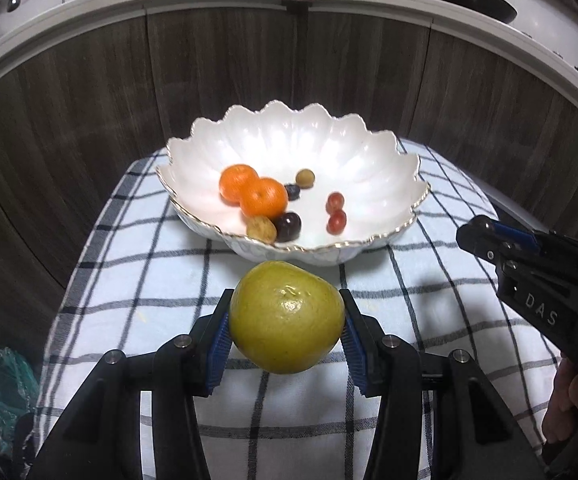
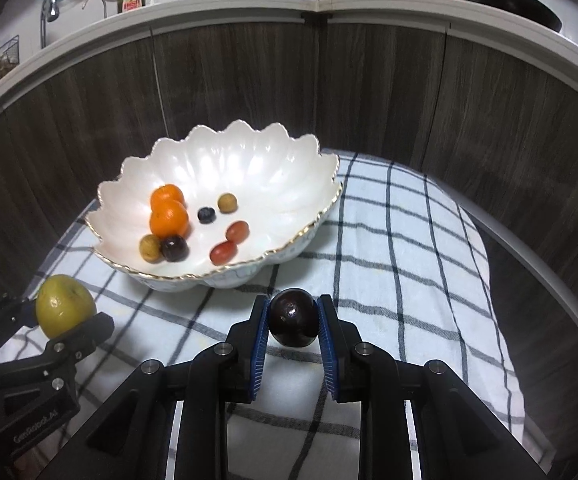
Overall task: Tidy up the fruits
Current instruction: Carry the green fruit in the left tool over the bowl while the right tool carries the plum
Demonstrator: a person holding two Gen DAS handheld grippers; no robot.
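My left gripper [image 1: 287,322] is shut on a large yellow-green fruit [image 1: 287,316], held in front of the white scalloped bowl [image 1: 369,168]. The same fruit [image 2: 65,306] and left gripper [image 2: 55,320] show at the left of the right wrist view. My right gripper [image 2: 293,318] is shut on a dark plum [image 2: 292,317], near the bowl [image 2: 289,176]. The bowl holds two oranges [image 1: 263,196], a dark plum [image 1: 287,226], two red grapes [image 1: 336,212], a blueberry [image 1: 292,191] and two tan round fruits [image 1: 262,229]. The right gripper [image 1: 471,236] shows at the right of the left wrist view.
A blue-and-white checked cloth [image 2: 409,240] covers the small table; its edges drop off left and right. Dark wood cabinet fronts [image 1: 229,80] stand behind it, under a white counter [image 2: 369,4] with dishes, a pan and a soap bottle. A teal net bag [image 1: 5,388] lies low left.
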